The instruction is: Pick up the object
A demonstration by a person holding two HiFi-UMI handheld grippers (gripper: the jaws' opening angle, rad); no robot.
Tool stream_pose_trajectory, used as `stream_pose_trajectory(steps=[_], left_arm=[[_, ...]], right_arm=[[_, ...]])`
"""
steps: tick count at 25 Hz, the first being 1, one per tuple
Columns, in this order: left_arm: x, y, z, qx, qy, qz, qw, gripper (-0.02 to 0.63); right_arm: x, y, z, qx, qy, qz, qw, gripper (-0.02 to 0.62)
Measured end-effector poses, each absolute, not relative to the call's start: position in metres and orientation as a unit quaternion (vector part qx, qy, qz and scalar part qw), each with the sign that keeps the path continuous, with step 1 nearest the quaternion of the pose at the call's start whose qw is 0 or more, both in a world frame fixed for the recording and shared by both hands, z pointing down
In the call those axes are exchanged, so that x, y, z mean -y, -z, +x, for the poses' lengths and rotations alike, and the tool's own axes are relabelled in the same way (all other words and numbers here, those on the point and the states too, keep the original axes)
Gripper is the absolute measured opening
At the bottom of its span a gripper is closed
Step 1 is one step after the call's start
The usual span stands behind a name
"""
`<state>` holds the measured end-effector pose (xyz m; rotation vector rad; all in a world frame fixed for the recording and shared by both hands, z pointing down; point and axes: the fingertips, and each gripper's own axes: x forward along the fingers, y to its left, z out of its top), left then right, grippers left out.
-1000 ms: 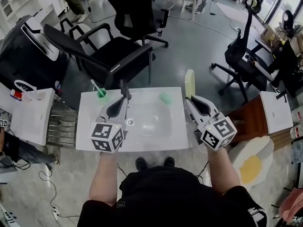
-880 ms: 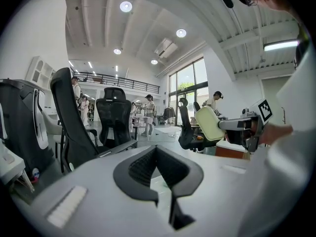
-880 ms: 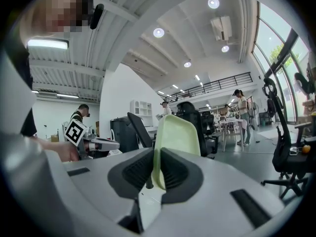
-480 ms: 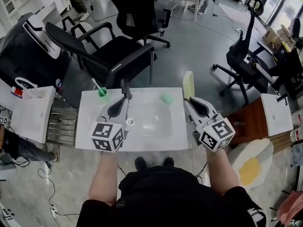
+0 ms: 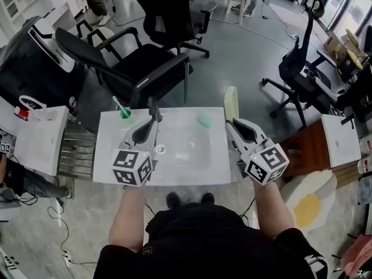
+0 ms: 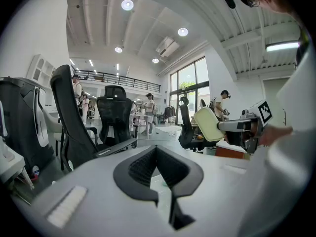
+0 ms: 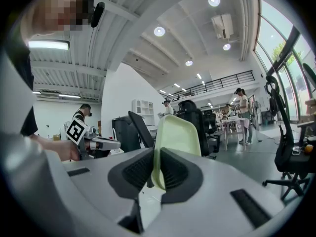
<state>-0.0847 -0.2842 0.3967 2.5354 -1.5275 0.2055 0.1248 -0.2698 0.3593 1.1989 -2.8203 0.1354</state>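
Note:
My right gripper (image 5: 233, 122) is shut on a pale yellow-green flat tray (image 5: 231, 102), held upright on its edge above the right rim of the white washbasin (image 5: 110, 156). In the right gripper view the tray (image 7: 178, 137) stands between the two black pads (image 7: 137, 171), which press on its lower edge. My left gripper (image 5: 153, 121) hangs over the basin's left half, shut with nothing in it; its pads (image 6: 143, 167) meet at the tips. The left gripper view shows the tray (image 6: 208, 124) off to the right in the other gripper.
A green cup with a toothbrush (image 5: 124, 114) stands at the basin's back left and a small green piece (image 5: 204, 121) at the back right. The drain (image 5: 161, 150) is near the middle. Office chairs (image 5: 133, 68) stand behind, a white cabinet (image 5: 40, 141) left, a wooden table (image 5: 305, 147) right.

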Motion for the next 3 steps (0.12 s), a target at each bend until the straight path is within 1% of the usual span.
stream_pose_trajectory(steps=[3], left_arm=[[0.2843,-0.3975,-0.0847,0.512,-0.069,0.852,0.087,0.011]], right_arm=[[0.2701,-0.3601,0.1242,0.919,-0.044,0.389,0.036,0.051]])
